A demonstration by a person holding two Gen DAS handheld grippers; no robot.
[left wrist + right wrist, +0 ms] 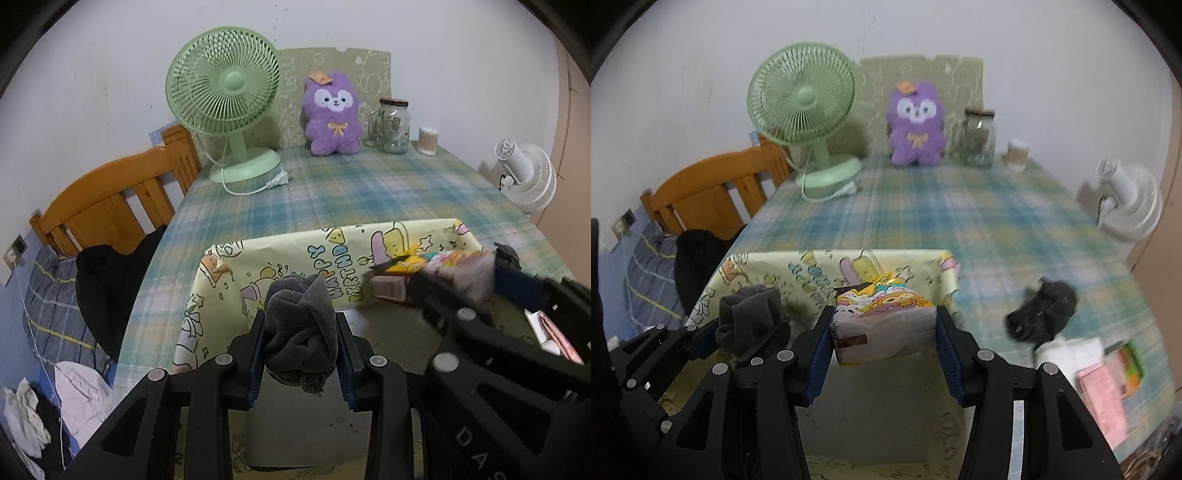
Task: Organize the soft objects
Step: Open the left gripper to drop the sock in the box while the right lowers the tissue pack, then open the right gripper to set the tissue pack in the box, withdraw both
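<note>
Midway by the look of it. Left gripper (301, 354) clamped on grey sock (301, 328), right gripper (882, 347) squeezing tissue pack (882, 325), both lower centre, over box (288, 247). Black bundle (1041, 314), right, still out.

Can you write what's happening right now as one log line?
left gripper: holds grey sock | right gripper: holds tissue pack | both over box | black sock on table

We note a plaid-clothed table (369, 192) carrying a green fan (229, 107), purple plush (332, 114), glass jar (393, 125), swab tub (428, 140) and cartoon-print box (295, 254).
</note>
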